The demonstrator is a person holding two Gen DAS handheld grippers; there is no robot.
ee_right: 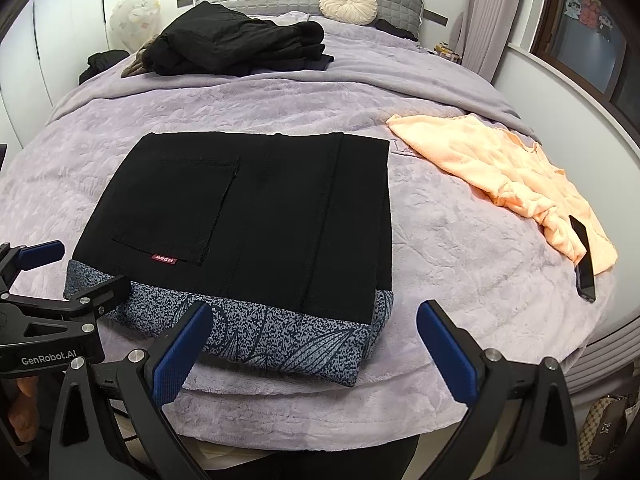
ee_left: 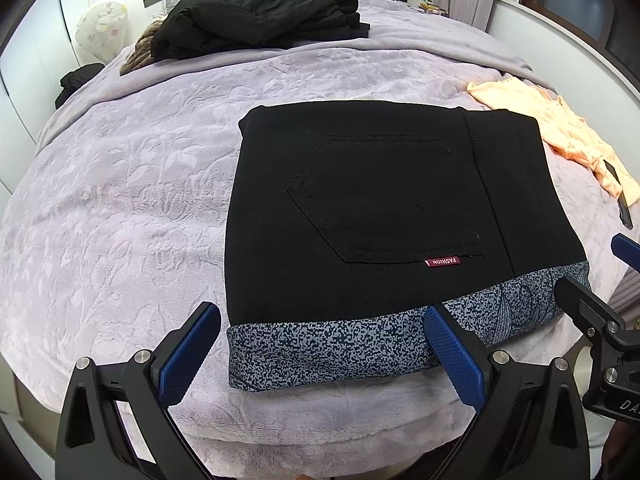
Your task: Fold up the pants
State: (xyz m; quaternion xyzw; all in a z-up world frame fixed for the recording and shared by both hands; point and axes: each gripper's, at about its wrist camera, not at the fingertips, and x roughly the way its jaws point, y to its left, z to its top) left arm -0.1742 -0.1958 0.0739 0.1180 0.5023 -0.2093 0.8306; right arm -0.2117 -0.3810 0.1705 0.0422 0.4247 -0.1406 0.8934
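The black pants (ee_left: 380,208) lie folded in a flat rectangle on the lilac bed, back pocket up with a small red label (ee_left: 442,262), and a blue-grey speckled waistband (ee_left: 332,348) along the near edge. They also show in the right wrist view (ee_right: 256,216). My left gripper (ee_left: 324,344) is open and empty, its fingers straddling the waistband's near left part just above it. My right gripper (ee_right: 314,344) is open and empty at the waistband's near right corner. Each gripper shows at the edge of the other's view (ee_left: 592,312) (ee_right: 56,280).
A peach towel (ee_right: 508,184) lies to the right with a dark phone (ee_right: 584,260) on its near end. A pile of black clothes (ee_right: 236,44) sits at the far side, by a round cream cushion (ee_right: 348,2). The bed's front edge (ee_right: 320,420) is just under the grippers.
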